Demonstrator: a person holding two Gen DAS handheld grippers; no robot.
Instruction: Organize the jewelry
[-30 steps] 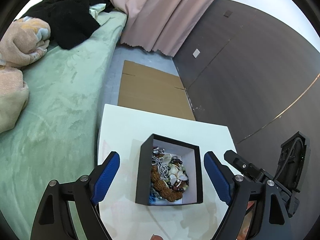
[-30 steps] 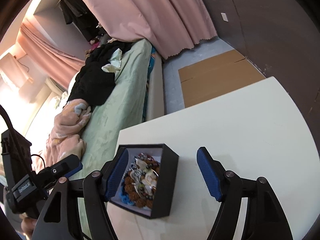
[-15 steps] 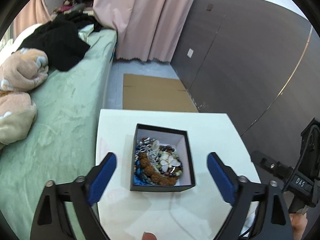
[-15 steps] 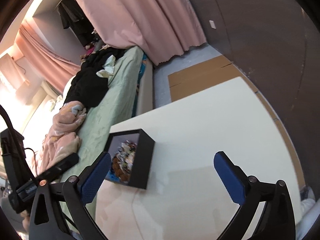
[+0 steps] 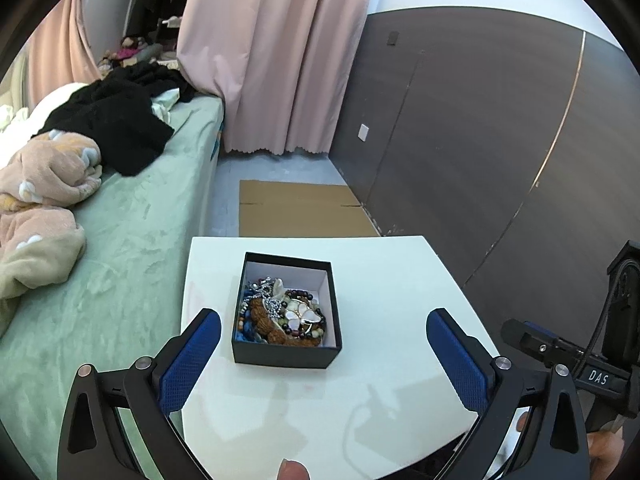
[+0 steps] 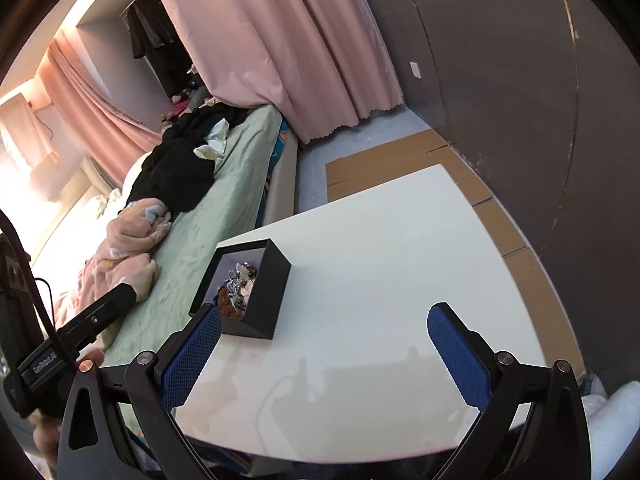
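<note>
The black jewelry box (image 5: pixel 286 312) sits open on the white counter (image 5: pixel 400 300), toward its edge beside the bed (image 5: pixel 132 264), and holds a tangled heap of jewelry (image 5: pixel 282 316): beaded bracelets, a silver chain and a pale butterfly-shaped piece on top. Compared with a second ago, the left tongs (image 5: pixel 322 356) have pulled back and risen; the box, which then lay right between their blue pads, now lies ahead at 12 o'clock, clear of both pads and touching neither. The left tongs are spread wide and carry nothing. The right tongs (image 6: pixel 326 350) have also backed off and swung rightward: the box, earlier close against the left pad (image 6: pixel 192 356), now lies at about 10 o'clock, just past that pad's tip, with bare counter between the pads. The right tongs are likewise spread wide and empty. The box itself has not shifted on the counter. A flattened sheet of cardboard (image 5: pixel 304 214) lies on the floor beyond the counter's far edge.
</note>
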